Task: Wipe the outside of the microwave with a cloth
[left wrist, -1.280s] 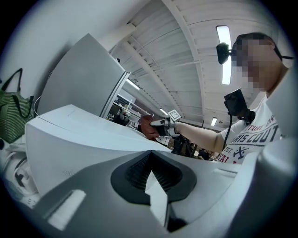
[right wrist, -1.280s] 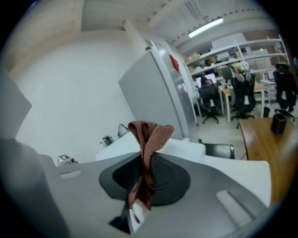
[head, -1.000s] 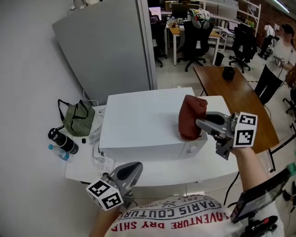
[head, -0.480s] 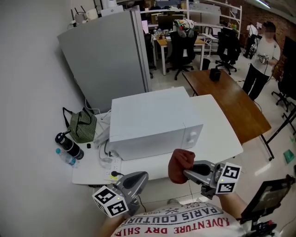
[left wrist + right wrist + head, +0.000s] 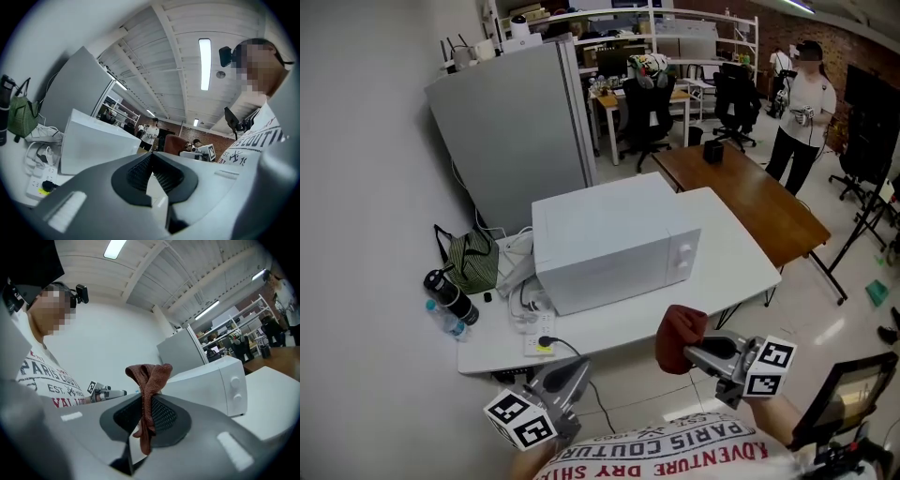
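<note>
The brown cloth (image 5: 149,376) is being gripped in the right gripper (image 5: 146,411). Its jaws are closed on a bunched fold, with the bulk sticking up past the tips and a short tail hanging below. The left gripper (image 5: 151,171) is being held with its jaws pressed together and nothing between them. Both grippers are being held off the front edge of the white table (image 5: 741,267), clear of it, and the cloth is not touching anything. The microwave (image 5: 614,244) is sitting mid-table, nearer the back edge, with its knobs at the right end of the front face. No wiping contact is being made now, so the step in hand is probably the approach to a panel. The free bulk of the cloth, not the jaw tips, should likely be laid against the surface so the hard jaws are not scraped on it. Overlapping passes are advised, with light pressure near the knobs so they are not turned. The power strip (image 5: 534,333) and its cables, lying by the table's front left corner, are likely a snag risk. The empty left gripper could be used to steady the casing.
</note>
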The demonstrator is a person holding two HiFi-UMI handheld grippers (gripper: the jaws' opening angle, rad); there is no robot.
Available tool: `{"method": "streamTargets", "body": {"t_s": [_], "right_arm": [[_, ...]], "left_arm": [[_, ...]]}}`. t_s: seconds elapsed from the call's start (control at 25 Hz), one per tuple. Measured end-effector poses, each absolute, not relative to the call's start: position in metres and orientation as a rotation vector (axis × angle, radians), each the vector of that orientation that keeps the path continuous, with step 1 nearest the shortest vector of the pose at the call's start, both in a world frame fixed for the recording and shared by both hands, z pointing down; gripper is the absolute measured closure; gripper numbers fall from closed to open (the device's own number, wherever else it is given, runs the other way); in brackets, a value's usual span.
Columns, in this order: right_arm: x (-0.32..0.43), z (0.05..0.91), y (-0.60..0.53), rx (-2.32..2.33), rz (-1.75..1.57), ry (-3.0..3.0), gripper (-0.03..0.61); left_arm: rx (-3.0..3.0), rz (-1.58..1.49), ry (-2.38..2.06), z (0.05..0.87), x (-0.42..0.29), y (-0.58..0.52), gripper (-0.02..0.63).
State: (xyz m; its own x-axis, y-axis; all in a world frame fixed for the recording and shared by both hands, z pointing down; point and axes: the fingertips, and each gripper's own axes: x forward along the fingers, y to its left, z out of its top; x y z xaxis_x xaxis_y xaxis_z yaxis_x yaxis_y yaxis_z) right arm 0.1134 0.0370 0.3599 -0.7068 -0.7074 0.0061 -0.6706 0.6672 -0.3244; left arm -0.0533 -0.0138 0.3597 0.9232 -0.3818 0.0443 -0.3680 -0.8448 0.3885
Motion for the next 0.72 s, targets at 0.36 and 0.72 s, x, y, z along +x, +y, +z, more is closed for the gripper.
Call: {"method": "streamTargets", "body": {"t_s": [0.36,0.72], "right_arm": [[0.090,0.367,0.040,-1.080,-0.472,2.831,0.538],[0.105,0.361,0.035,-1.045,-0.472,2.831,0.538]], "left_arm": [[2.708,-0.073,-0.555,0.346,-0.054,-0.005,0.609],[2.722,-0.073,-0.628,0.337,-0.047,-0.005,0.609]]}}
